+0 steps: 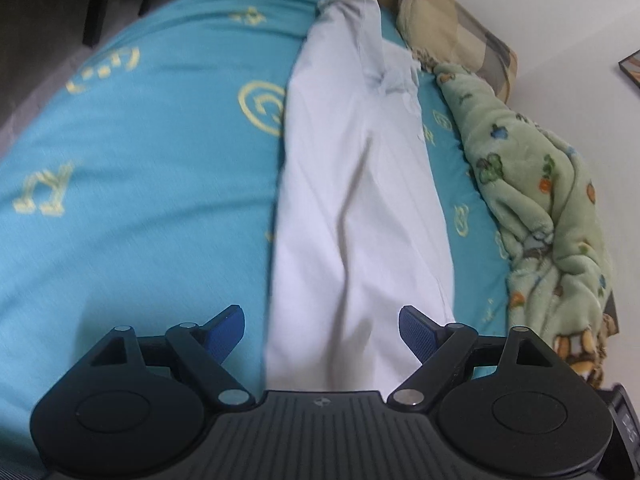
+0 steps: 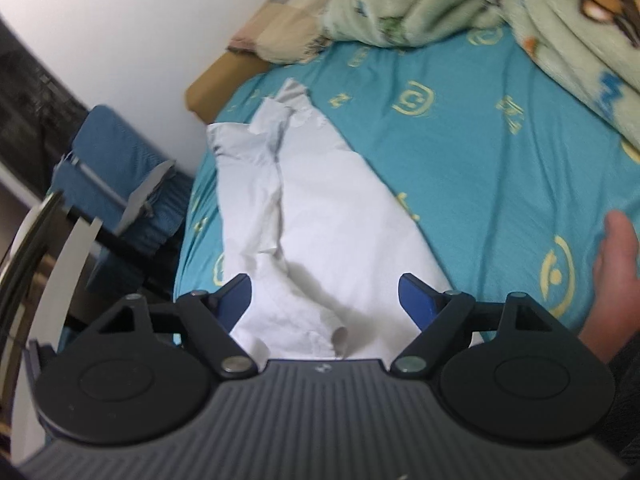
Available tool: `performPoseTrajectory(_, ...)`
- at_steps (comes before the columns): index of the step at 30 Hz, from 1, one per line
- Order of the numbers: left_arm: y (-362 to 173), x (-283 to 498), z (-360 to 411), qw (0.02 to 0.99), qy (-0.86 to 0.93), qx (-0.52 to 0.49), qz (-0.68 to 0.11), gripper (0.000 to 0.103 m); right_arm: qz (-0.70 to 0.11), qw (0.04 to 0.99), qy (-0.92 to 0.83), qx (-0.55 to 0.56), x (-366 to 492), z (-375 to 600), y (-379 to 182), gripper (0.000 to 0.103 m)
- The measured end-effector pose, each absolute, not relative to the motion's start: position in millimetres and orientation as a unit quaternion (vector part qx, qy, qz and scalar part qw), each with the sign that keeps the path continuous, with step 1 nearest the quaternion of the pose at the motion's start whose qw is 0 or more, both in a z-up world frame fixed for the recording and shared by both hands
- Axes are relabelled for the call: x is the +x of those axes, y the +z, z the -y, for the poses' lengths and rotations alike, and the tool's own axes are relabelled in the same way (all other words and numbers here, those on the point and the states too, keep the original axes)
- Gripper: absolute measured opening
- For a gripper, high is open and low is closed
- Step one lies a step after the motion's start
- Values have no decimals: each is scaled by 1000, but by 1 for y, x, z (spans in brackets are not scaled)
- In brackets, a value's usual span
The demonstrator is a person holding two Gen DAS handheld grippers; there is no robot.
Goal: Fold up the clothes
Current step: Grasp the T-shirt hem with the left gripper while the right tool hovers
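While both tools gape empty | white garment (image 1: 352, 200) folded long, creased, on teal sheet (image 1: 140, 160)

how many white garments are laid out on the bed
1: a white garment lies in a long strip on the teal sheet, beside the green blanket. More could be hidden under that blanket.

White wall (image 2: 120, 20) behind turquoise-sheeted bed (image 1: 140, 160), perhaps.

Near end of the white garment (image 1: 352, 208) is hidden behind the left gripper (image 1: 322, 332) body; same in right view. Hand (image 2: 616, 272) cut off by right edge, fingers not visible. Yellow prints on the teal sheet (image 1: 140, 160) too blurred to read; green blanket (image 1: 540, 200) runs off frame at right.
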State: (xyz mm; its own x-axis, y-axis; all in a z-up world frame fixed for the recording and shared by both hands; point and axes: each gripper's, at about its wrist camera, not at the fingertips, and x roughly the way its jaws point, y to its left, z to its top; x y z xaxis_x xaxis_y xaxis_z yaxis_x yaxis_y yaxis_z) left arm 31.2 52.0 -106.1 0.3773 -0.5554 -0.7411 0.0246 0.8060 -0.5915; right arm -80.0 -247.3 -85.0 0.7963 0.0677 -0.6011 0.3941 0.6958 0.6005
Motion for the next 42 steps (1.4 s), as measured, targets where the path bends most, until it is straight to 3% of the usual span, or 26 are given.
performPoseTrajectory(4, -118, 25, -42, 768, -190, -265, -552, 83, -307, 862, -104, 390, -78, 252, -89, 83)
performPoseTrajectory(7, -126, 21, -36, 760, -188, -259, -566, 74, -303, 867, -107, 382, -78, 251, -89, 83)
performPoseTrajectory(10, -129, 18, -32, 765, -180, -241, -569, 48, -305, 867, -109, 379, -77, 250, -90, 83)
performPoseTrajectory(12, -130, 16, -32, 770, -170, -234, -569, 17, -307, 867, -113, 376, -76, 251, -91, 83)
performPoseTrajectory(13, -130, 14, -33, 772, -165, -234, -567, 8, -308, 867, -115, 374, -75, 251, -91, 83)
performPoseTrajectory(14, -128, 13, -35, 775, -162, -236, -563, 2, -309, 867, -118, 372, -75, 250, -92, 83)
performPoseTrajectory(17, -115, 7, -45, 791, -161, -259, -531, 0, -313, 866, -126, 370, -74, 252, -94, 83)
performPoseTrajectory(26, -107, 2, -62, 794, -152, -295, -509, 2, -325, 852, -182, 368, -64, 265, -106, 82)
performPoseTrajectory(31, -119, 4, -54, 790, -142, -278, -527, 22, -347, 832, -208, 380, -56, 273, -120, 82)
performPoseTrajectory(33, -122, 7, -52, 787, -137, -272, -537, 49, -353, 827, -210, 384, -55, 275, -124, 82)
performPoseTrajectory(35, -126, 9, -51, 783, -129, -265, -548, 60, -355, 826, -207, 386, -54, 275, -125, 82)
performPoseTrajectory(42, -132, 13, -57, 770, -133, -284, -556, 67, -420, 816, -78, 390, -22, 298, -104, 81)
